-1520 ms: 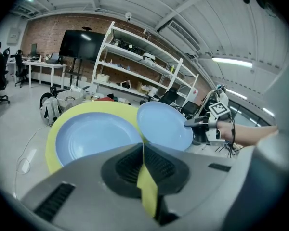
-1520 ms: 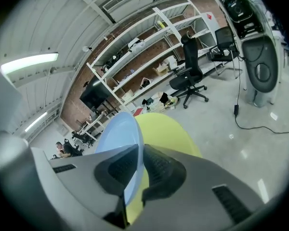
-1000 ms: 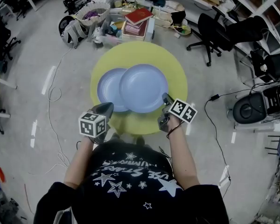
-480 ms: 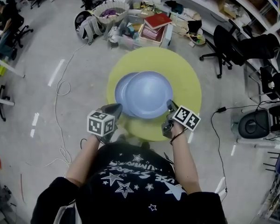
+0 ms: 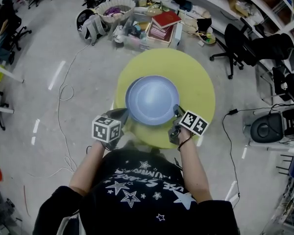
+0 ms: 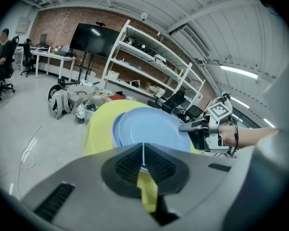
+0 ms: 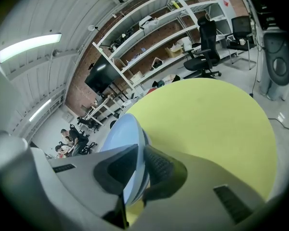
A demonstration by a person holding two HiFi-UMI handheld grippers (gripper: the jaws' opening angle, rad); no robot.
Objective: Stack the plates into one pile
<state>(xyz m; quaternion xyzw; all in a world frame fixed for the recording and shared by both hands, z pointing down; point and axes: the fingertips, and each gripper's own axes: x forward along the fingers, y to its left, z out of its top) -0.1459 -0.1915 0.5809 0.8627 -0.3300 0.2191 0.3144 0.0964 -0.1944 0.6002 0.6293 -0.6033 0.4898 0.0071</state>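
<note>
Two blue plates lie on the round yellow table (image 5: 196,82). The top plate (image 5: 152,100) almost covers the lower plate (image 5: 128,101), which shows only as a sliver of rim on the left. My right gripper (image 5: 176,112) is shut on the top plate's near right rim (image 7: 132,153), and its jaws have just been easing apart slightly with the rim still between them. My left gripper (image 5: 123,114) is shut with nothing in it, its tips at the near left rim of the plates (image 6: 143,146). The right gripper (image 6: 195,126) also shows in the left gripper view.
Beyond the table the floor holds a box with red books (image 5: 164,22), a basket (image 5: 115,9), a backpack (image 5: 90,27) and cables (image 5: 63,89). An office chair (image 5: 245,45) and a black machine (image 5: 267,127) stand to the right. A person (image 6: 0,57) sits far off.
The top plate has slid left over the lower plate, from a wide offset to nearly lined up. Both grippers have moved along with the plates.
</note>
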